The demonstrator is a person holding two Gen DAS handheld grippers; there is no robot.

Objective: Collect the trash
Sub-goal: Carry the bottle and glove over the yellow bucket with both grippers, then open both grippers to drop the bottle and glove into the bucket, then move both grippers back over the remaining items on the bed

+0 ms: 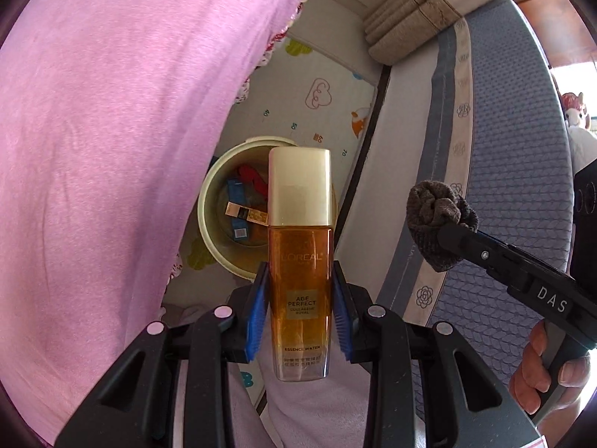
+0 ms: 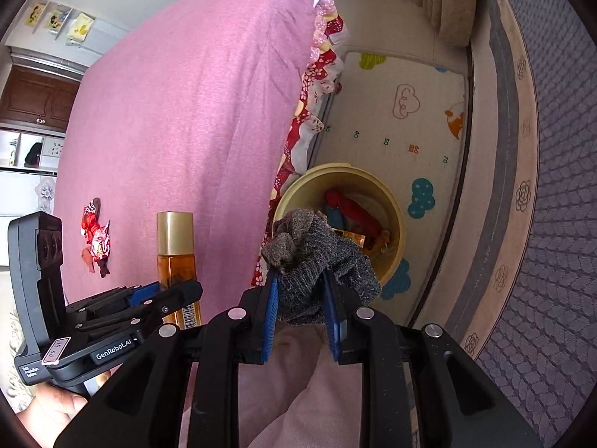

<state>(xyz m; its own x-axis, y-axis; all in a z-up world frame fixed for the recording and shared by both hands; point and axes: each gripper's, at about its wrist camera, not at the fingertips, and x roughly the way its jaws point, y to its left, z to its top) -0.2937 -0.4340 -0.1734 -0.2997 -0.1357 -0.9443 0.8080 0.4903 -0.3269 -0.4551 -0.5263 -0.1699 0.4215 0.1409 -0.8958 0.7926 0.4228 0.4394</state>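
Holding both grippers above the yellow bin [image 1: 220, 201] on the play mat [image 2: 391, 119], we see the left gripper [image 1: 300, 298] pinching an amber bottle [image 1: 300, 261] upright between its blue pads [image 1: 257, 313]. Our right gripper [image 2: 300, 298] clamps a balled grey sock [image 2: 313, 261]. Boxes and red wrappers lie inside the bin, beside the pink bedspread [image 2: 179, 93].

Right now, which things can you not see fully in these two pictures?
- Bin contents: left wrist view, bottle covers the middle.
- Bin interior: right wrist view, grey sock hides its near part.
- Red wrapper on the pink bed: too small to read.
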